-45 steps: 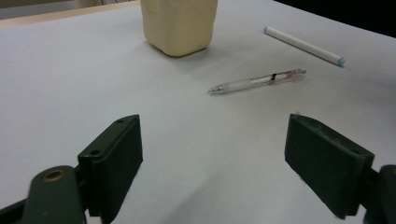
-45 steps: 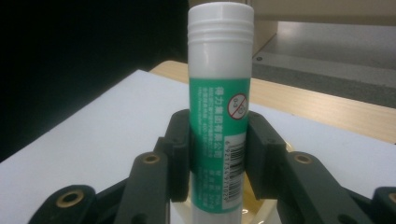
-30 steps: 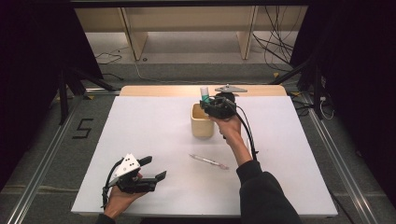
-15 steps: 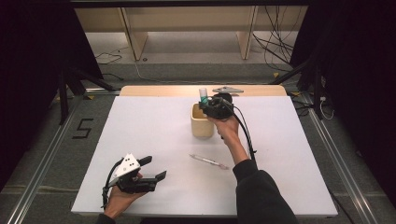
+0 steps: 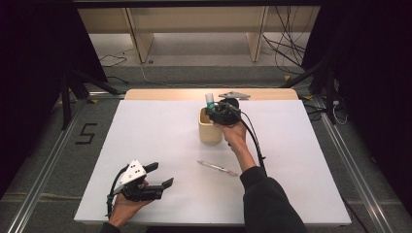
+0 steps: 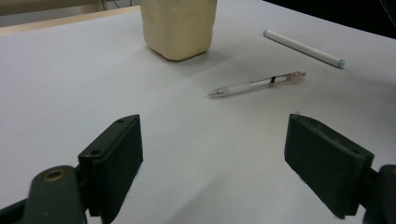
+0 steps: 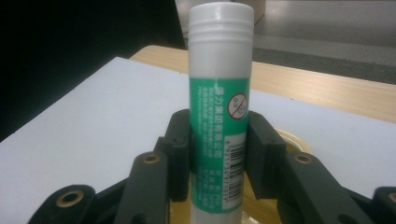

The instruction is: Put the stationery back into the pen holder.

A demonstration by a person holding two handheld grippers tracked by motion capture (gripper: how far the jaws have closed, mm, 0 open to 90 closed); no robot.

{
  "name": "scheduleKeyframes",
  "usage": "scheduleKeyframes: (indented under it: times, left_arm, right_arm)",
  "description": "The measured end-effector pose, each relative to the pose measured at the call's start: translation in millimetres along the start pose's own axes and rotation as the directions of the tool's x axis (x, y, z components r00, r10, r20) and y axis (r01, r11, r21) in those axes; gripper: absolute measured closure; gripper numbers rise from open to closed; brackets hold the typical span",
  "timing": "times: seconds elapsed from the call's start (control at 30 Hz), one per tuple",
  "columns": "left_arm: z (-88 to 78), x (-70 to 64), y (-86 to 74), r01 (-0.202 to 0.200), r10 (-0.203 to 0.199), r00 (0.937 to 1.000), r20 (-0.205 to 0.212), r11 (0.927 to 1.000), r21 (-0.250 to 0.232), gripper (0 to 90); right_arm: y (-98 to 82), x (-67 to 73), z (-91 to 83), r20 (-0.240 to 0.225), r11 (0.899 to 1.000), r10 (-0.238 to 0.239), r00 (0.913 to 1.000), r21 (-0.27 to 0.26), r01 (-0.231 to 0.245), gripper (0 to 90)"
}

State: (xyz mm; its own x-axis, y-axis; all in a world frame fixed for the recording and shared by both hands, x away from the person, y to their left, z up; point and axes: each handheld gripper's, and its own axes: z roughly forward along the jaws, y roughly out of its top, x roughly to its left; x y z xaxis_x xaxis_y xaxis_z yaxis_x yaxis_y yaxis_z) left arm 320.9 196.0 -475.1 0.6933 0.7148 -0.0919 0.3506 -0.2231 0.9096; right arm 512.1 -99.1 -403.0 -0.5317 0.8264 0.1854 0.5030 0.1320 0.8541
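**High view: glue stick gripped upright over the cup**

High view pictures show the right forearm stretched forward across the white tabletop [image 5: 160,136], the sleeve dark, the hand wrapped around the right tool [image 5: 214,110] at the far middle of the surface. That tool is held level above the rim of the cream cup [image 5: 210,132], and a glue stick [image 5: 209,99] is seen rising upright from between its jaws. The left hand [image 5: 127,206] is rested near the front left corner of the tabletop, with the left tool [image 5: 160,175] pointed to the right and slightly forward, well apart from the cup. A clear pen [image 5: 217,168] is laid on the tabletop between the two tools, nearer the right forearm.

From the right gripper view, the grip is made plain: the glue stick [image 7: 219,116], white with a green label, is clamped between both black pads at its lower half, its ribbed white cap standing clear above them, and part of the cup's rim [image 7: 292,137] is seen just behind and below.

From the left gripper view, the left tool's jaws are shown spread wide with nothing between them. Beyond them the clear pen [image 6: 257,85] and the cup [image 6: 180,28] are seen, and a white marker [image 6: 303,47] is seen lying past the pen.
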Motion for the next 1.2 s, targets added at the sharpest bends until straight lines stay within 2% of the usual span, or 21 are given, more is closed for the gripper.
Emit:
scheduleKeyframes:
  times: [0.83, 0.9, 0.97, 1.0, 1.13, 1.2]
  left_arm:
    - [2.9, -2.3, -1.1, -0.006, 0.006, 1.0000, 0.008, 0.9999, 0.015, 19.2]
    - [3.3, -2.3, -1.4, -0.006, 0.006, 0.9999, 0.009, 0.9998, 0.019, 19.2]
    - [3.4, -2.6, -1.4, -0.008, 0.008, 0.9999, 0.010, 0.9998, 0.020, 19.2]
    - [3.4, -2.6, -1.4, -0.008, 0.007, 0.9999, 0.010, 0.9998, 0.019, 19.2]
    - [3.4, -2.8, -1.4, -0.007, 0.007, 0.9999, 0.010, 0.9998, 0.019, 19.2]
    - [3.7, -2.9, -1.4, -0.007, 0.007, 0.9999, 0.010, 0.9998, 0.020, 19.2]
  right_arm:
    - [-4.3, 1.7, 6.0, 0.019, 1.000, -0.002, 0.9998, 0.029, 0.002, 64.6]
    - [-4.2, 1.5, 5.2, 0.012, 1.000, 0.001, 0.9999, 0.028, -0.001, 61.1]
    - [-2.6, 1.3, 3.2, -0.014, 1.000, 0.008, 0.9999, 0.019, -0.008, 52.1]
    - [-1.1, 1.9, 0.8, -0.017, 1.000, 0.014, 0.9998, 0.012, -0.014, 50.4]
    - [4.8, 3.9, -11.8, -0.028, 0.999, -0.027, 0.9993, -0.030, 0.026, 43.4]
    - [7.1, 4.2, -17.4, -0.037, 0.999, -0.032, 0.9988, -0.034, 0.031, 39.5]
